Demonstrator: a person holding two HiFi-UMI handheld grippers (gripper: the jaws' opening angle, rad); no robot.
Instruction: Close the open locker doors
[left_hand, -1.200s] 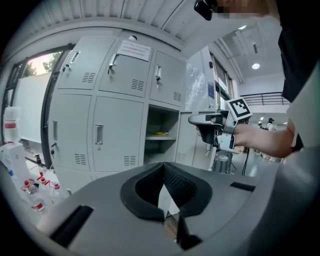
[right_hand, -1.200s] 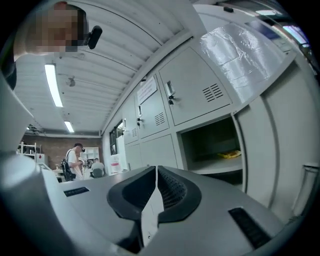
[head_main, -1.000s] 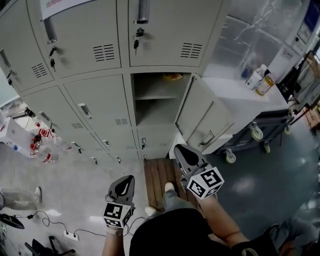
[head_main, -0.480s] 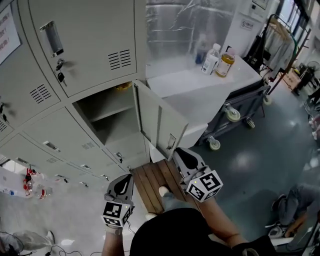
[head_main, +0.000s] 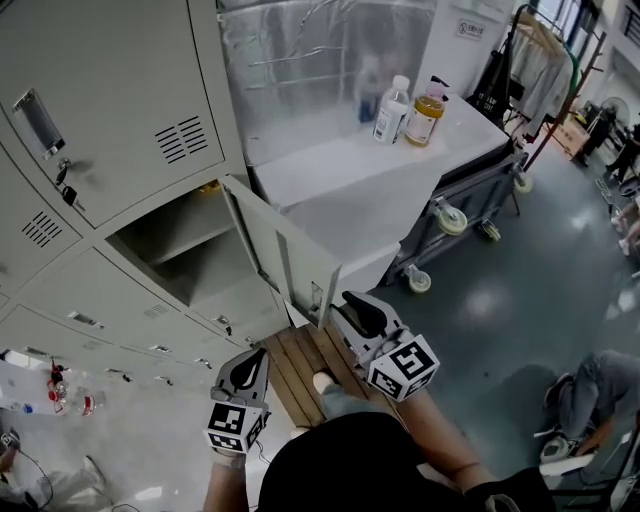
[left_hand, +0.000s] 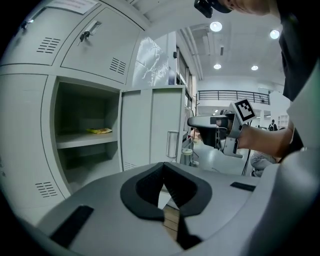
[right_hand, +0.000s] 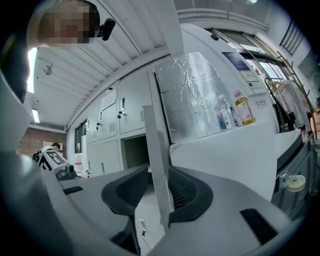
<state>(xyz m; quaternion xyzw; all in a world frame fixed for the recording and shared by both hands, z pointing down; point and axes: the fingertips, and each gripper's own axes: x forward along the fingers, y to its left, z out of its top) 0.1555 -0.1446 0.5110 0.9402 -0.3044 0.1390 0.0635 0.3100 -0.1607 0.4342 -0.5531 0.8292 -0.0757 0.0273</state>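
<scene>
Right gripper (head_main: 352, 303) jaws just opening, now apart, straddling free upright edge of open locker door (head_main: 282, 248), not clamped. Open compartment (head_main: 165, 250) lies left of door. Left gripper (head_main: 250, 362) jaws together, empty, farther off.

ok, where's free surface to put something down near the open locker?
White counter: bare from its front edge back to the two bottles at the far end. Open locker: lower compartment bare; a yellow item sits on the upper shelf. Crowded: floor at lower left, with clutter.
</scene>
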